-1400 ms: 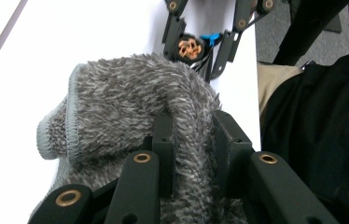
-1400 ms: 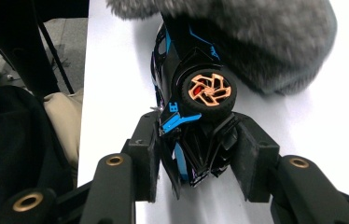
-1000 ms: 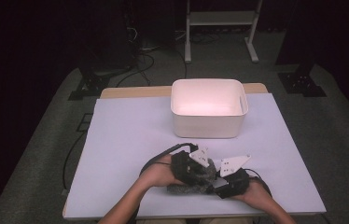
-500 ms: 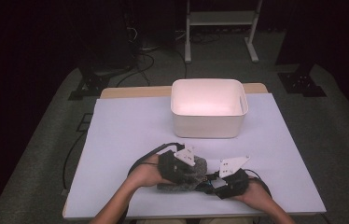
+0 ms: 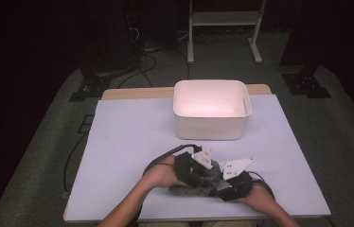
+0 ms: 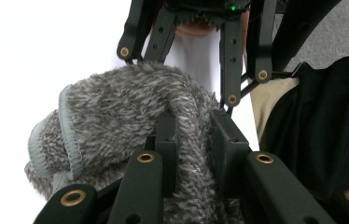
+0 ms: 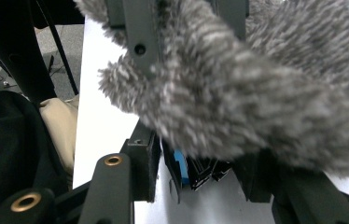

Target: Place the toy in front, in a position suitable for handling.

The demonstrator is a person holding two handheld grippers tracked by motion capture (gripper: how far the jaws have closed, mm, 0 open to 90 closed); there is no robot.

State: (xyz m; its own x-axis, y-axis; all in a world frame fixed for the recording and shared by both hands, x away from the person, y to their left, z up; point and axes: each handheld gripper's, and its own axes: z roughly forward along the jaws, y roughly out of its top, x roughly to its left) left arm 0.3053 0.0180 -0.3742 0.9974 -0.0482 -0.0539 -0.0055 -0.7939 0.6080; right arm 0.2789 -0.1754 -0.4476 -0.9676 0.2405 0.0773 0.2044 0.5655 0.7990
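1. Fingers of the left gripper (image 6: 193,140) pinch a fold of grey fuzzy cloth (image 6: 116,121)
2. Right gripper (image 7: 196,172) fingers clamp the cloth too
3. Cloth lies on the worktop (image 5: 128,142), near its front edge, before a white bin (image 5: 211,127)

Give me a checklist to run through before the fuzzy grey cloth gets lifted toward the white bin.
1. Left tongs shut on the grey fuzzy cloth: ok, a fold is pinched between the pads.
2. Right tongs gripping the cloth: cannot tell; the cloth drapes over them and something black and blue sits between the pads.
3. White bin upright with open top: ok.
4. Bin free of contents: ok, its inside looks bare.
5. Path across the table to the bin: ok, nothing lies between.
6. Cloth off the table: not ok, it rests on it.
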